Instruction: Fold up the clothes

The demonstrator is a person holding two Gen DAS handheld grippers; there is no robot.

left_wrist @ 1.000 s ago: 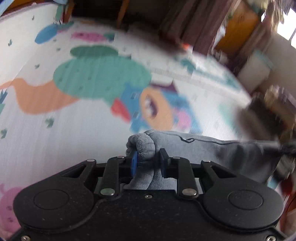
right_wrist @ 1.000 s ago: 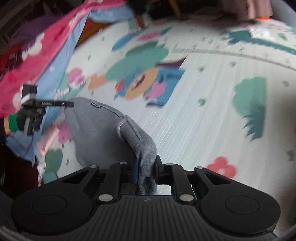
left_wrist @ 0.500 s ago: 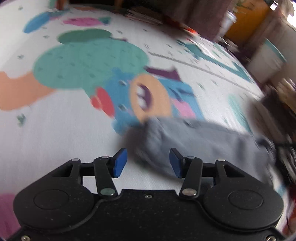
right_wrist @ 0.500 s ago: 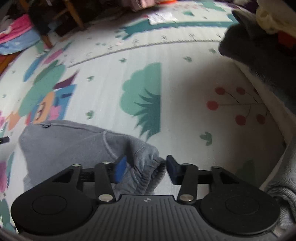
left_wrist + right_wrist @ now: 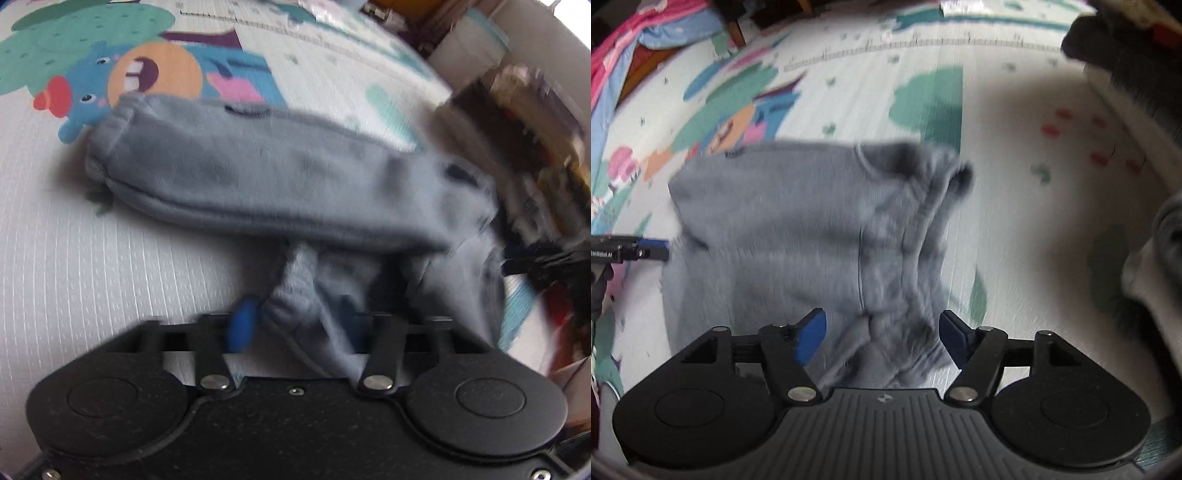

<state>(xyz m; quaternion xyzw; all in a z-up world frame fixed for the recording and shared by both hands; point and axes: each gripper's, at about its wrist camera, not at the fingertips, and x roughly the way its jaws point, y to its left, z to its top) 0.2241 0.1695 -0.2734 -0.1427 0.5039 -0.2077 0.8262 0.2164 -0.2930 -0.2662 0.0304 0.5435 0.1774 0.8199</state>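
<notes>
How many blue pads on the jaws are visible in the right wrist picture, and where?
2. One blue pad is left of the grey garment, the other is right of its bunched lower edge. The jaws stand open.

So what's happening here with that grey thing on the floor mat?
A person is folding a grey fleece garment on a cartoon-printed play mat, working with a hand-held gripper in each hand. The right hand-held gripper is open, with the garment's bunched edge lying between its blue pads. The left hand-held gripper has fabric between its pads, but blur hides whether it grips.
</notes>
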